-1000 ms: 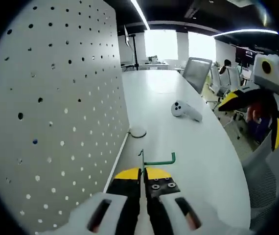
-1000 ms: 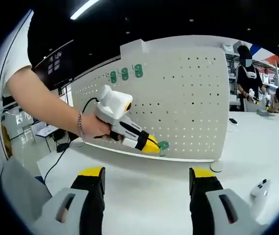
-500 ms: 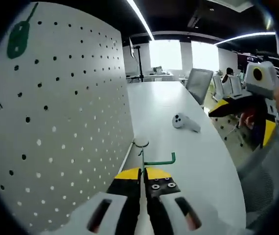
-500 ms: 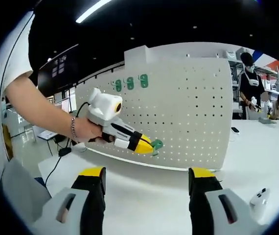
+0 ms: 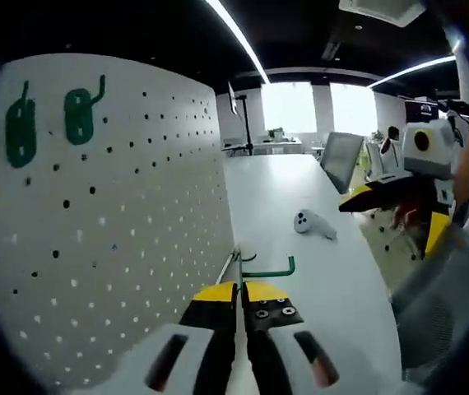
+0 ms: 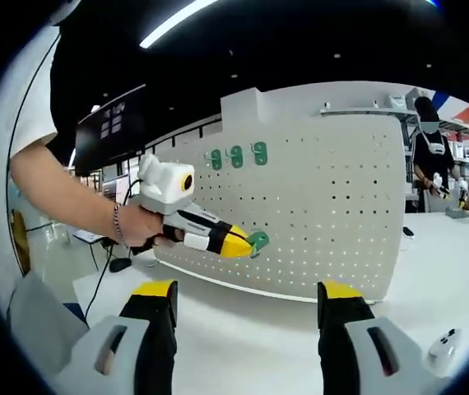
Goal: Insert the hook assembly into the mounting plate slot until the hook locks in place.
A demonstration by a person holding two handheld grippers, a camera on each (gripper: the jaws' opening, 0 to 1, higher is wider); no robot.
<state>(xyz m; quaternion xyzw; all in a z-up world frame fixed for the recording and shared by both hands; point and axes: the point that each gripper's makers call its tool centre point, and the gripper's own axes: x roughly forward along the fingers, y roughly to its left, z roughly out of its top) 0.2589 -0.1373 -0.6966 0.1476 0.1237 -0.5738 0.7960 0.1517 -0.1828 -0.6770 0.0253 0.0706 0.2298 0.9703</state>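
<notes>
I hold one green hook [image 5: 266, 271] clenched in my left gripper [image 5: 239, 306] near the pegboard [image 5: 127, 239]; my right gripper [image 6: 247, 309] hangs released.

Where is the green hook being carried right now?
The green hook sits pinched at the left gripper tips, close beside the white pegboard, well below the mounted hooks.

Dark ceiling w/ strip lights [image 5: 233, 33], bright windows [image 5: 288, 107]

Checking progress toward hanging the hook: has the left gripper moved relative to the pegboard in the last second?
Yes. The left gripper has risen up the pegboard, from near its bottom edge toward the mounted green hooks.
</notes>
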